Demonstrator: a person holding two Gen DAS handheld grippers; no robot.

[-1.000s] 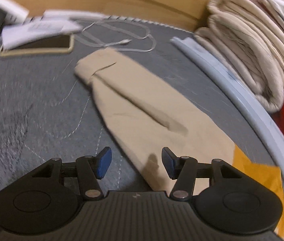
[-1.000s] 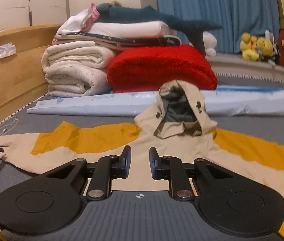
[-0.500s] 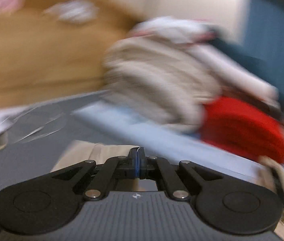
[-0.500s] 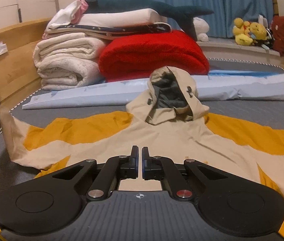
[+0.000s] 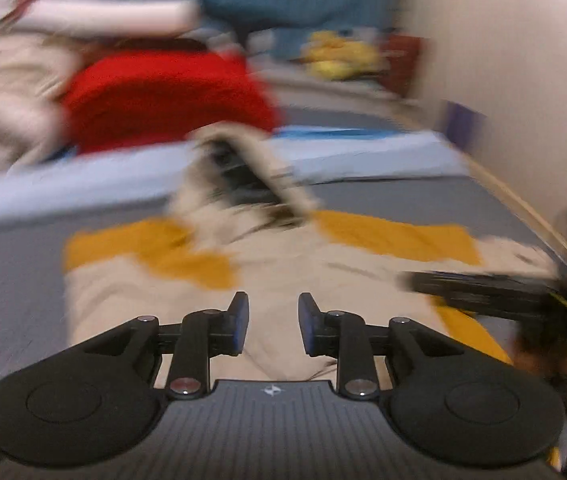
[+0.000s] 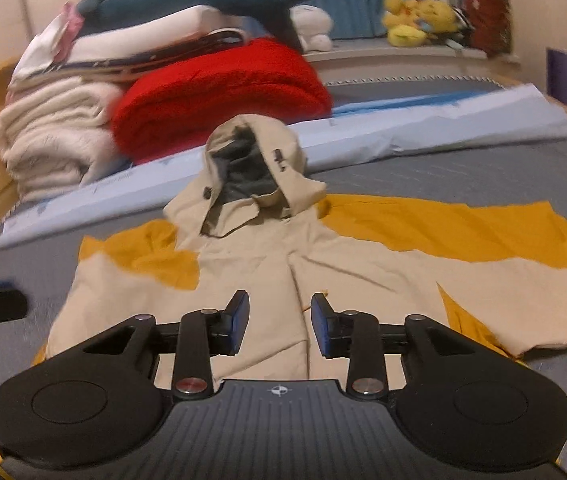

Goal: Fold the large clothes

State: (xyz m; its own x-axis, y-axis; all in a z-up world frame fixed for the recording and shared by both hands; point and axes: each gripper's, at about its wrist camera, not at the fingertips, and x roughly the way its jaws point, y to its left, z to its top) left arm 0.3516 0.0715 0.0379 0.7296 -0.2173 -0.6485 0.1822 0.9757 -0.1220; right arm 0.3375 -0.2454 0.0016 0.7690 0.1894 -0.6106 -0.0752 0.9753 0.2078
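Beside the jacket (image 6: 267, 272), bare grey mattress (image 6: 483, 172)

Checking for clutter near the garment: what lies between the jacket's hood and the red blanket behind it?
In the right wrist view, a long pale blue roll lies across the grey bed surface between the hood and the red blanket. Nothing else shows there.

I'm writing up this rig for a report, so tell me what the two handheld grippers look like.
Both match: the left gripper and right gripper each have a matte black body with two round discs at the sides, a ribbed dark grey centre plate bearing a small white compass-like mark, black linkage arms with silver pivot screws, and two fingers faced with blue pads. No cables or sleeves show clearly.
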